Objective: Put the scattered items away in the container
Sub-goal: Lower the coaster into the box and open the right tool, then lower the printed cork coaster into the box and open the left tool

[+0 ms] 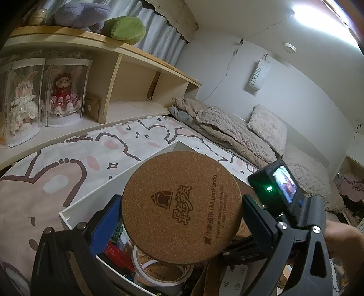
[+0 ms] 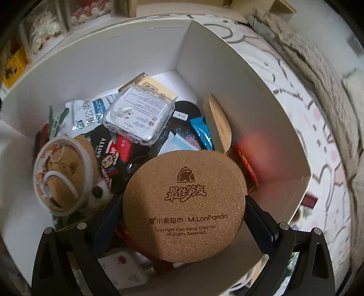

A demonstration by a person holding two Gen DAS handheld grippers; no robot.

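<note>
Cork coasters fill both our grips: the left gripper [image 1: 182,211] tilts up, jaws clamped on one cork coaster [image 1: 179,207] above the white box [image 1: 91,200], while the right gripper [image 2: 184,211] angles down into the box, jaws clamped on a second coaster [image 2: 184,205].

**A lived-in bedroom at home**

A rumpled beige blanket [image 1: 229,127] and pillow [image 1: 268,127] are lying on the bed at right of the left wrist view. Boxed dolls [image 1: 43,95] are standing on wooden shelving [image 1: 127,68] at upper left, with plush toys [image 1: 100,20] sitting on top.
</note>
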